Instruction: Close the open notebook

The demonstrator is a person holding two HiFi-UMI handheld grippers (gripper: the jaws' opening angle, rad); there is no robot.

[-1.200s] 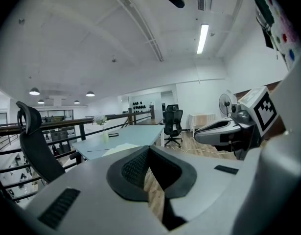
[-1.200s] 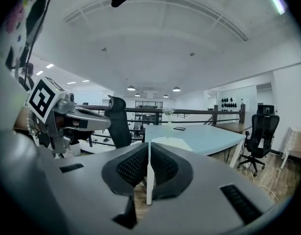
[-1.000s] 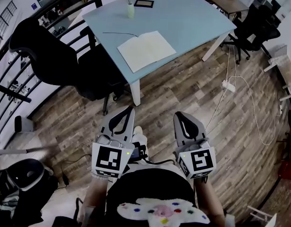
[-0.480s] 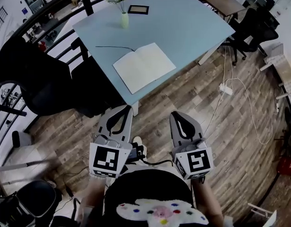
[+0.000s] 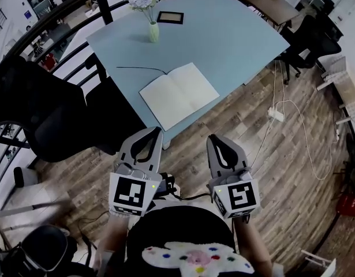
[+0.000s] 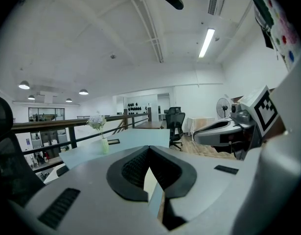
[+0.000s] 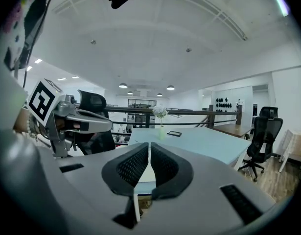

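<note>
Both grippers are carried low in front of the person's body, side by side and pointing forward at the table, which looks like a carrying posture for an approach rather than a working one: the left gripper (image 5: 158, 131) has its jaws pressed together with nothing between them, and the right gripper (image 5: 213, 138) is likewise closed and empty, as each gripper view shows the ribbed pads meeting at the tips. The open notebook (image 5: 179, 94) lies flat, pages up, near the near corner of the light blue table (image 5: 240, 33), probably set there to be within easy reach from this side. It sits ahead of both tools and clear of them, slightly nearer the left gripper's line, with wooden floor (image 5: 240, 126) between. A vase of flowers (image 5: 153, 30) and a small dark frame (image 5: 170, 17) stand far back on the table, well apart from the notebook, so closing the cover should meet nothing
</note>
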